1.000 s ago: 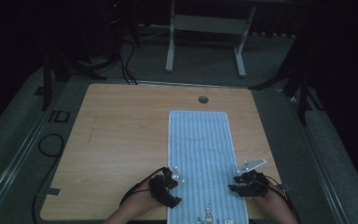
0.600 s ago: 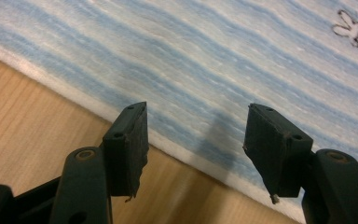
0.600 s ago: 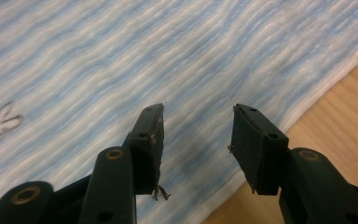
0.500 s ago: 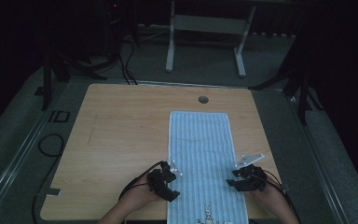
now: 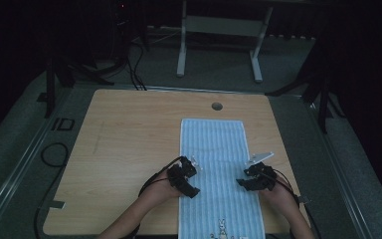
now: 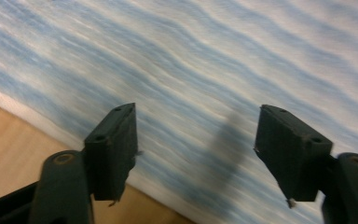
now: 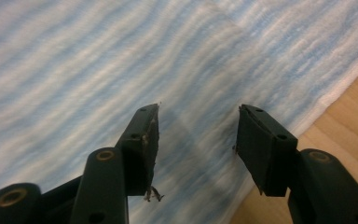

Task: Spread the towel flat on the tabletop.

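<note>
A wooden desk (image 5: 129, 149) carries a long blue-and-white striped towel (image 5: 214, 144) that lies flat, running from the near edge of the desk toward the far side, right of the desk's middle. A small round hole (image 5: 217, 106) sits in the desk top just beyond the towel's far end, and a small printed figure (image 5: 221, 228) marks the towel near its near edge.

At the towel's left edge, toward the near end, the left tongs (image 5: 191, 180) are held by the person's left hand (image 5: 159, 191), which comes in from the near side. In the left gripper view the left tongs (image 6: 193, 149) stand well apart over the striped cloth, with the towel's pale left hem and bare desk wood (image 6: 9, 154) showing beside the left jaw. Their jaws have just been opening; nothing is gripped between them.

At the towel's right edge, level with the other hand, the right tongs (image 5: 246, 180) are held by the right hand (image 5: 278, 196), with a grey three-cornered plate (image 5: 259, 158) on top. In the right gripper view the right tongs (image 7: 196, 140) are parted over the cloth, the towel's right hem and desk wood (image 7: 349, 116) beside the right jaw. These jaws too have just been opening, with only the flat towel beneath them and nothing clamped.
</note>
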Motion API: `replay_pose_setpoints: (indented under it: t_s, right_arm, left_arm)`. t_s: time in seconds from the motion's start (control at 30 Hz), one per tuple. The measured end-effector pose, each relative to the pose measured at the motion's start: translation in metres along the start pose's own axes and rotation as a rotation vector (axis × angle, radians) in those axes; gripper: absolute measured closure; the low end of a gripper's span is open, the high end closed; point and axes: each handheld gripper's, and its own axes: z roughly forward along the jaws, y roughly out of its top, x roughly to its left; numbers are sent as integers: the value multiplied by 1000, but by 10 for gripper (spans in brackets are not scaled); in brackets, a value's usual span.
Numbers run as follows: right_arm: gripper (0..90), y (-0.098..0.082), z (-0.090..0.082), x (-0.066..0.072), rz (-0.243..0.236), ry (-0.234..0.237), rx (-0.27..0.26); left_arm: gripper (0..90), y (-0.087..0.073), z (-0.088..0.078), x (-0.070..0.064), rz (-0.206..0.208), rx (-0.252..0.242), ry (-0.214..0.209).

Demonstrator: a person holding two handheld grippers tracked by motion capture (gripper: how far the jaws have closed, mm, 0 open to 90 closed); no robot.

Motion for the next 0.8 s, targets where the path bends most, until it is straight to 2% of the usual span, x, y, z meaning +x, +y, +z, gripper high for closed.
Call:
replay_pose_setpoints:
  t_s: [0.07, 0.17, 0.23, 0.5, 0.57, 0.8]
  right_arm:
    - [469, 0, 6, -2, 1, -6, 17]
    - [445, -1, 10, -8, 29, 10, 0]
    - [444, -1, 11, -10, 26, 10, -6]
    - [441, 6, 17, -21, 46, 7, -26]
    - [415, 7, 19, -23, 47, 3, -33]
    - [399, 11, 22, -28, 51, 4, -36]
  left_arm:
    - [278, 2, 5, 2, 11, 17, 6]
    - [278, 3, 7, 6, 18, 4, 10]
    - [278, 3, 7, 8, 18, -2, 11]
    - [282, 8, 10, 24, -23, -23, 23]
    - [282, 9, 10, 27, -33, -26, 22]
    - [283, 11, 10, 35, -37, -22, 17]
